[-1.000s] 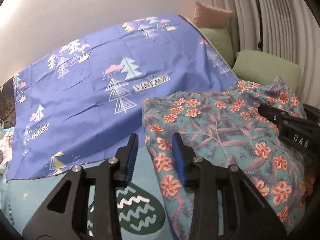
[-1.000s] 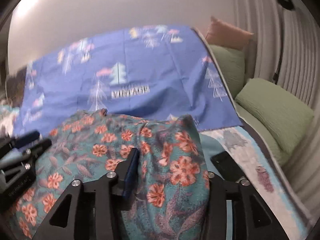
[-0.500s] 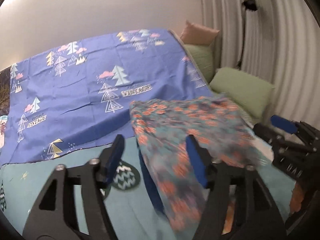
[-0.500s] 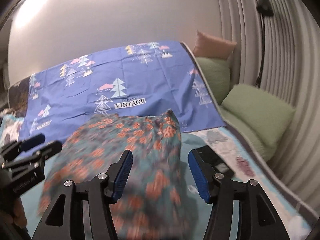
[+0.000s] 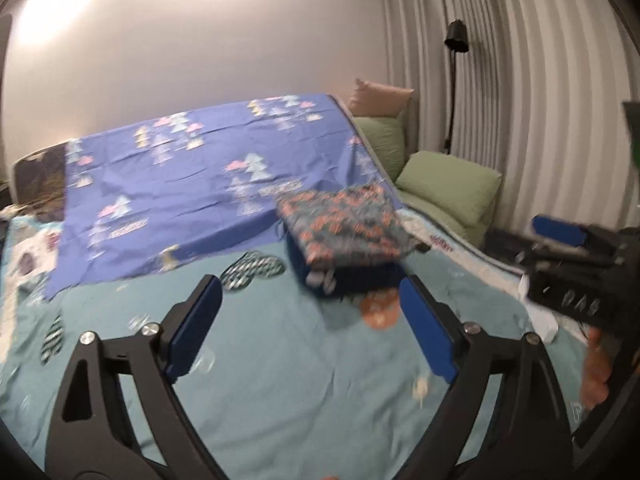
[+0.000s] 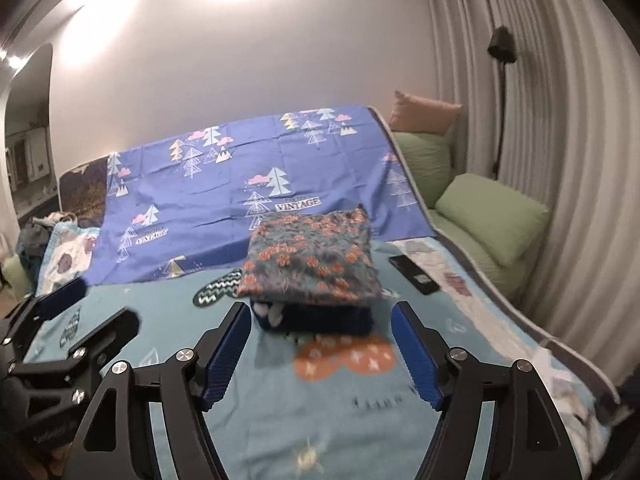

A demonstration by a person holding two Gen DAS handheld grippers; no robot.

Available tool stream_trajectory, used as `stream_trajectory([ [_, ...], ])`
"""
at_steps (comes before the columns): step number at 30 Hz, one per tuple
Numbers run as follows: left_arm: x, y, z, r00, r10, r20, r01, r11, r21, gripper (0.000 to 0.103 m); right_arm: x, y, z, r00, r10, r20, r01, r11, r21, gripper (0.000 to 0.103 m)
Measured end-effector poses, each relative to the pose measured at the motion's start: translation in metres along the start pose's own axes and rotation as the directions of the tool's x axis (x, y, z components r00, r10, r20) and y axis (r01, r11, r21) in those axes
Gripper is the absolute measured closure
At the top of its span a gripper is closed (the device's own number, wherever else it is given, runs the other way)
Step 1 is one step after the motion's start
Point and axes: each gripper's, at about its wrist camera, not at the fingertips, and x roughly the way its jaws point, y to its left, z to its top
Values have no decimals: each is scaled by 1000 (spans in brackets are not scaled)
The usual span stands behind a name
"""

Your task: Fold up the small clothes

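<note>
1. The left gripper point(image 5: 310, 328) sits at the near left of the scene, its jaws spread wide with nothing between them. They have just been opening, and the blue pads are clear of any cloth.
2. Ahead of it, slightly to the right and farther off, lies the folded floral garment point(image 6: 310, 258), resting squarely on top of a dark blue folded piece point(image 6: 320, 314). Together they make a small stack on the teal bedspread point(image 6: 280, 420).
3. The stack sits in the middle of the bed, its far edge overlapping the near edge of the blue tree-print sheet point(image 6: 224, 184) spread behind it. The garment's long axis looks to run left to right, though blur in the left wrist view makes its edges soft.
4. A dark phone point(image 6: 414, 274) lies just to the right of the stack, apart from it.
5. The right gripper point(image 6: 320, 354) is at the near right, almost straight in front of the stack and, by my judgement, the nearer of the two. Its jaws have also just been opening and stand wide apart, empty.
6. Both grippers point forward and tilt gently down toward the bed, side by side. This garment looks finished, so the next move probably turns to another piece; none shows clearly here.
</note>
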Motion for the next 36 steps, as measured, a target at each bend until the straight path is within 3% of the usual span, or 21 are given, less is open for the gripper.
stream_trajectory([
  [5, -38, 2, -21, 997, 28, -66, -32, 997, -66, 13, -51, 3, -18, 1000, 3, -5, -3, 1000, 11, 24],
  [13, -74, -1, -38, 995, 64, -82, -72, 993, -95, 12, -94, 2, -41, 1000, -24, 1, 24, 999, 23, 21],
  [22, -83, -14, -73, 980, 62, -186, -77, 994, -72, 12, -103, 0, -69, 998, -43, -53, 44, 999, 11, 21],
  [36, -85, -9, -77, 981, 68, -184, -84, 993, -83, 12, -109, 14, -78, 997, -59, -46, 58, 998, -25, 21],
])
